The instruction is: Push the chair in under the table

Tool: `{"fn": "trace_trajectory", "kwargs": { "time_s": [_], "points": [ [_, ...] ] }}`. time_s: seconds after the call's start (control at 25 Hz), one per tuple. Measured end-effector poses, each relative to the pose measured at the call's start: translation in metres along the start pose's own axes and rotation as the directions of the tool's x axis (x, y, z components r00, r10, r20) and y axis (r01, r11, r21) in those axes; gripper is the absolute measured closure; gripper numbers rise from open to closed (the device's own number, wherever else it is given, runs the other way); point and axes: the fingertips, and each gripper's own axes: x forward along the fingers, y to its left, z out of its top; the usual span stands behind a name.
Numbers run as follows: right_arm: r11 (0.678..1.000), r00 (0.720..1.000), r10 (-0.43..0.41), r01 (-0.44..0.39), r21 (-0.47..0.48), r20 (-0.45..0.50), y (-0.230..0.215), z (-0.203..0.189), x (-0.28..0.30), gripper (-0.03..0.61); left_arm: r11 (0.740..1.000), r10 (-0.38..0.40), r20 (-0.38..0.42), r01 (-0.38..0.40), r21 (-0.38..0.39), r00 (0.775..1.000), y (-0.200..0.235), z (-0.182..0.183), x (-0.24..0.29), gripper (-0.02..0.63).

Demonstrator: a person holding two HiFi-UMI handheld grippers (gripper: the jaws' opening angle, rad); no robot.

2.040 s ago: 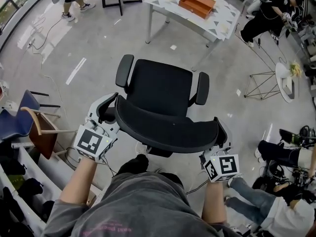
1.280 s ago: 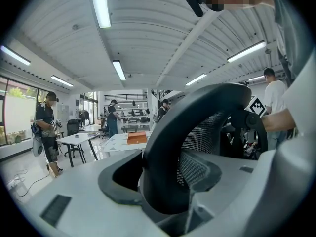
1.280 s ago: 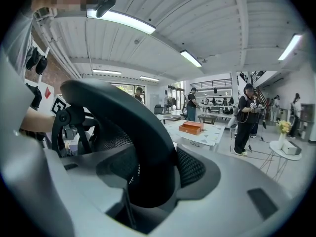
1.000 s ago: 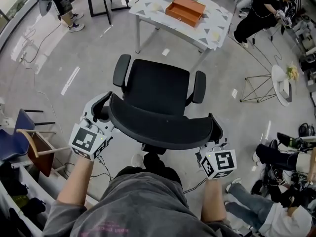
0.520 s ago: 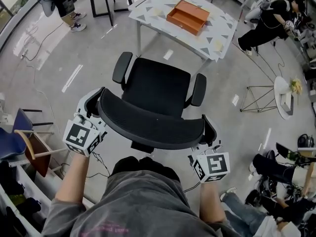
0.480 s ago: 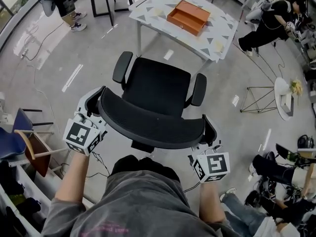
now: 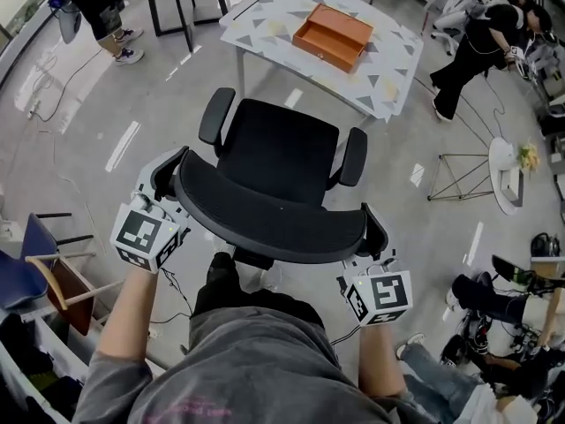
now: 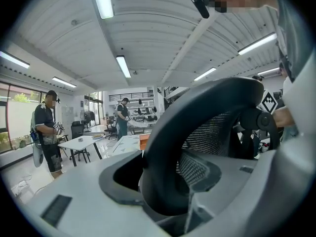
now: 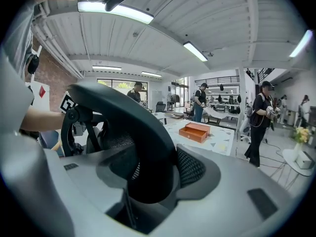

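left gripper [image 7: 169, 171] and right gripper [image 7: 372, 237] each clamp the chair [image 7: 275, 153] backrest's rim; table [image 7: 265, 16] near ahead.

1. The chair [image 7: 281, 153] is black, and its back is a fine black mesh.
2. The desk [image 7: 265, 11] is white with scattered grey triangles.
3. The box [image 7: 333, 36] is orange.
4. The left tongs [image 7: 169, 173] and right tongs [image 7: 371, 235] are pale grey, and each cube bears black-and-white square markers.
5. The floor [image 7: 132, 87] is glossy grey.
6. The shirt [image 7: 247, 369] is grey with pink print.
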Motion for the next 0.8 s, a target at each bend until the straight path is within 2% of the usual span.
{"fn": "trace_trajectory", "kwargs": {
  "time_s": [0.36,0.8],
  "points": [
    [0.994,0.995,-0.098,0.098,0.038,-0.003,0.006,0.021,0.055,0.341,0.996,-0.09,0.01,0.09,0.027,0.996,0.061,0.005,0.036,0.391],
    [0.97,0.973,-0.226,0.229,0.076,-0.048,0.003,0.043,0.119,0.341,0.977,-0.197,-0.013,0.197,0.08,0.98,0.125,0.015,0.086,0.396]
  ]
}}
